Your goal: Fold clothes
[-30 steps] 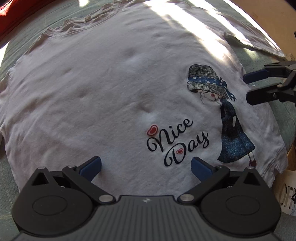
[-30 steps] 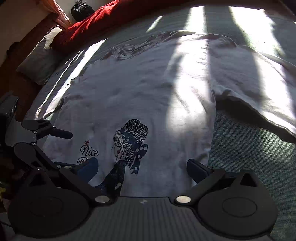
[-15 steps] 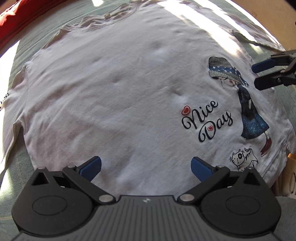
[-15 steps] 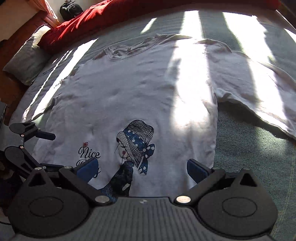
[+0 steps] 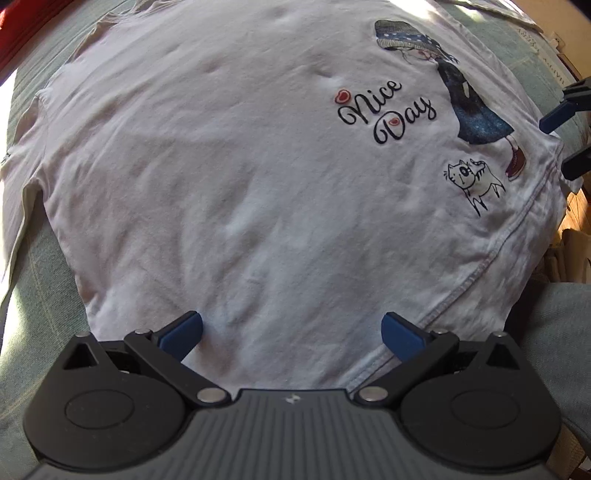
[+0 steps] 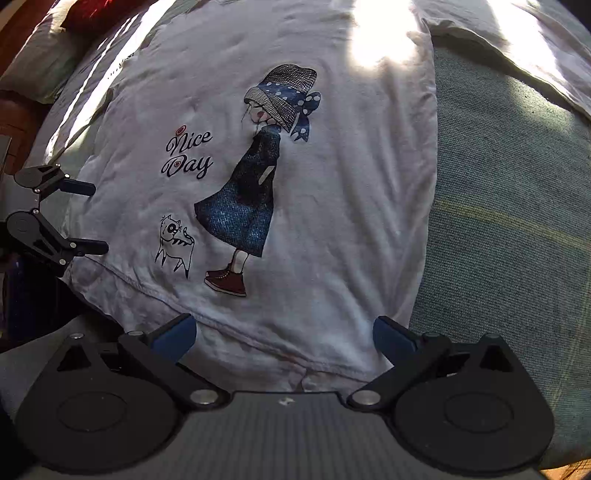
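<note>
left gripper (image 5: 291,334): held low over the hem edge of the t-shirt (image 5: 258,192), pointing up the garment toward the collar. jaws wide, nothing between the blue pads (image 5: 183,332). in the right wrist view the same gripper (image 6: 90,218) sits at the left side of the shirt, fingers pointing inward over the side seam, wide apart and empty.

t-shirt: white, spread flat and face up on a grey-green bed cover (image 6: 509,192). print of a girl in a hat (image 6: 258,173), script "nice day" (image 5: 384,114) and a small cat (image 6: 173,247) lies toward the shirt's lower part. hem seam (image 5: 480,266) runs diagonally just ahead of the left gripper's right pad; cloth fills the gap between the pads. whether the pads touch the cloth, cannot tell.

right gripper (image 6: 283,334): low over the hem near the shirt's right lower corner, pointing up the garment. jaws wide, empty. hem passes just in front of and between the pads; the right pad (image 6: 391,338) lies at the shirt's side edge, bed cover just beyond it. in the left wrist view its fingers (image 5: 557,116) show at the far right edge, spread apart by the hem corner.

a sleeve (image 6: 517,48) lies spread to the upper right in sunlight. red fabric (image 6: 96,11) and a pillow (image 6: 44,70) at upper left.
</note>
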`<control>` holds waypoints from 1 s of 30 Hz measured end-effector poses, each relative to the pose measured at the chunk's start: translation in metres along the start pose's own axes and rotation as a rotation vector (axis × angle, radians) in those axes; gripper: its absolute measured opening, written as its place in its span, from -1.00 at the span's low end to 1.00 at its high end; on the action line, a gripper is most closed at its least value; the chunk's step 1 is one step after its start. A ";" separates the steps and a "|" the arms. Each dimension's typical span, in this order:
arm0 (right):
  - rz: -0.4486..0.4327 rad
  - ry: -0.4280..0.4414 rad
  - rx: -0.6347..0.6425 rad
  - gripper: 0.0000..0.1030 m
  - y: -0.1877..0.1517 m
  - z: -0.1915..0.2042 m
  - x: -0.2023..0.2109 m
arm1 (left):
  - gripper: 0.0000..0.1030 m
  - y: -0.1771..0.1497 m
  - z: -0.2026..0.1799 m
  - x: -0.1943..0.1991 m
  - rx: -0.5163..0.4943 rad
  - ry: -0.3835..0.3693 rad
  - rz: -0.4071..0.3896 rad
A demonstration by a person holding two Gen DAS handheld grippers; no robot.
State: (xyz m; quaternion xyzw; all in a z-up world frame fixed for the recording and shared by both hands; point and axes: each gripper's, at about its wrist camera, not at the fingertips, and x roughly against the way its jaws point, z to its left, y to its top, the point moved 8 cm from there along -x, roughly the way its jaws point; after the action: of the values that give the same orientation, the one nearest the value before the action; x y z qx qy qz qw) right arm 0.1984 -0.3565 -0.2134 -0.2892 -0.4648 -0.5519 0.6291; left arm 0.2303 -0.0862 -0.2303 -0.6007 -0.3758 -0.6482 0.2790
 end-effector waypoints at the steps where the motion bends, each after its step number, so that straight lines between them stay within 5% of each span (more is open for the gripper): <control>1: -0.025 -0.011 0.029 1.00 0.004 0.005 0.001 | 0.99 0.005 -0.002 0.002 -0.010 0.007 -0.028; 6: -0.137 -0.076 0.245 1.00 0.036 0.036 -0.007 | 0.99 0.037 -0.021 0.005 -0.141 0.038 -0.179; 12: -0.084 -0.179 0.540 1.00 0.035 0.047 -0.035 | 0.99 0.041 -0.044 -0.009 -0.337 0.060 -0.227; 14: -0.048 -0.206 0.627 1.00 0.023 0.048 -0.037 | 0.99 0.028 -0.037 -0.010 -0.282 0.026 -0.177; 19: 0.055 -0.175 0.615 1.00 0.007 0.044 -0.027 | 0.98 -0.003 -0.018 -0.007 -0.119 -0.056 -0.041; 27: -0.047 -0.144 0.637 1.00 0.049 0.073 -0.018 | 0.99 0.037 0.041 0.005 0.043 0.003 -0.186; 30: -0.088 -0.120 0.594 1.00 0.072 0.087 -0.026 | 0.99 0.026 0.063 -0.013 0.159 -0.051 -0.131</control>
State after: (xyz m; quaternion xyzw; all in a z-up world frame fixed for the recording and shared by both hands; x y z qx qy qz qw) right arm 0.2455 -0.2529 -0.1908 -0.1045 -0.6541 -0.4005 0.6331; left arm 0.2893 -0.0499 -0.2394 -0.5672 -0.4716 -0.6175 0.2730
